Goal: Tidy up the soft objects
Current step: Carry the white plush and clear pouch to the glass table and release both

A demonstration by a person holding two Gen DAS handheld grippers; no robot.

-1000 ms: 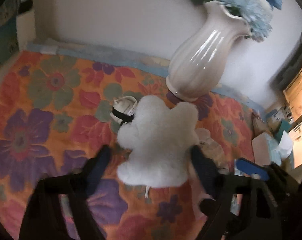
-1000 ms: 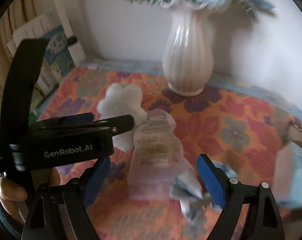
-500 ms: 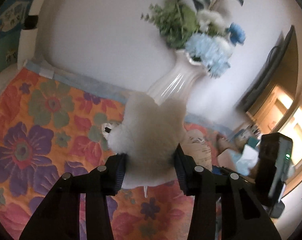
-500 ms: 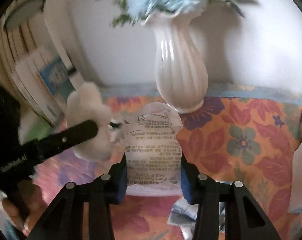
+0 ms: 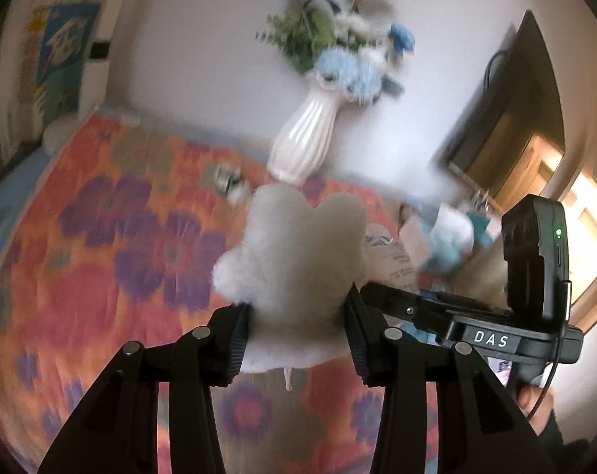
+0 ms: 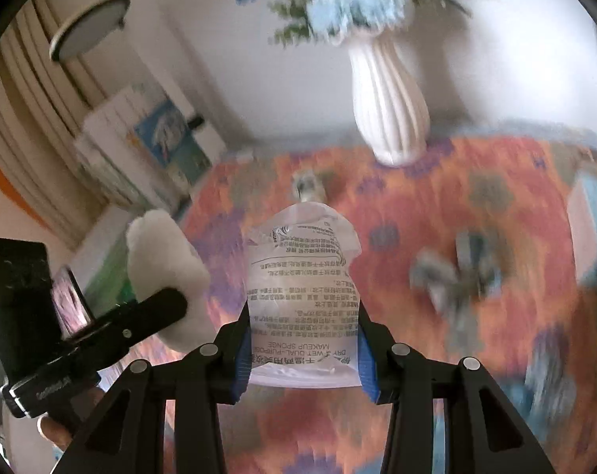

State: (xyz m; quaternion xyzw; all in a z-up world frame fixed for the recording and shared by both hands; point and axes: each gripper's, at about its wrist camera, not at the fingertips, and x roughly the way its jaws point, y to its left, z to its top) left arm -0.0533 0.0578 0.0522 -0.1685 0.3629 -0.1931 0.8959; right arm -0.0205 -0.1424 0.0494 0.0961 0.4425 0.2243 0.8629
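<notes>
Two grippers, each clamping one item: white plush (image 5: 298,268), sponge packet (image 6: 302,300).

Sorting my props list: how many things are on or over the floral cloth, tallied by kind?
White plush puff, held: 1
Makeup sponge packet, held: 1
White ribbed vase of blue flowers: 1
Small blurred item near the vase: 1
Crumpled blue-grey item, too blurred to name: 1
Total: 5

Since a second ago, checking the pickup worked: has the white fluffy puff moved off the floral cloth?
Yes. The white fluffy puff lay flat on the floral cloth near the vase; now it is lifted, clamped in the left gripper.
</notes>
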